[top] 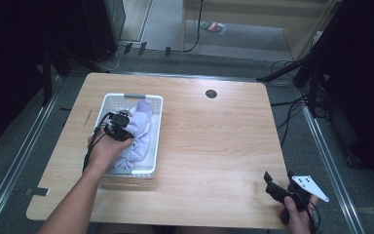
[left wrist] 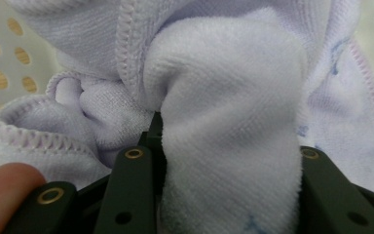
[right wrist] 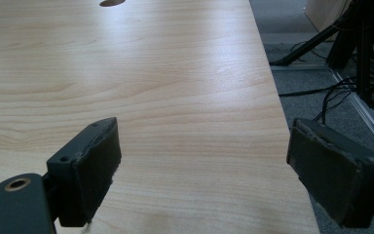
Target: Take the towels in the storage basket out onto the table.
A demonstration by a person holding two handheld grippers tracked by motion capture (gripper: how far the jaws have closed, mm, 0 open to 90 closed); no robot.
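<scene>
Grey carpet and dark stands with loose cables ring a pale wooden surface (top: pixel 214 146), which has a small dark round hole (top: pixel 211 93) near its far edge. On the left half of that surface stands a white perforated basket (top: pixel 157 127), and inside it lies a crumpled lilac towel (top: pixel 139 134) (soft terry, with stitched hems). The left claw (top: pixel 121 127) is down in the basket, pointing into the cloth; in the left gripper view a thick fold of the towel (left wrist: pixel 233 136) bulges up between its two black jaws, which are clamped on it from both sides, and a fingertip (left wrist: pixel 7 187) shows at the lower left corner. The basket's wall with its oval holes (left wrist: pixel 0 78) appears behind the cloth. The right claw (top: pixel 283 184) rests at the near right corner of the surface, well apart from the basket, with a grey three-cornered plate (top: pixel 310 187) on top. Its jaws stand wide apart over bare wood, with nothing between them.
</scene>
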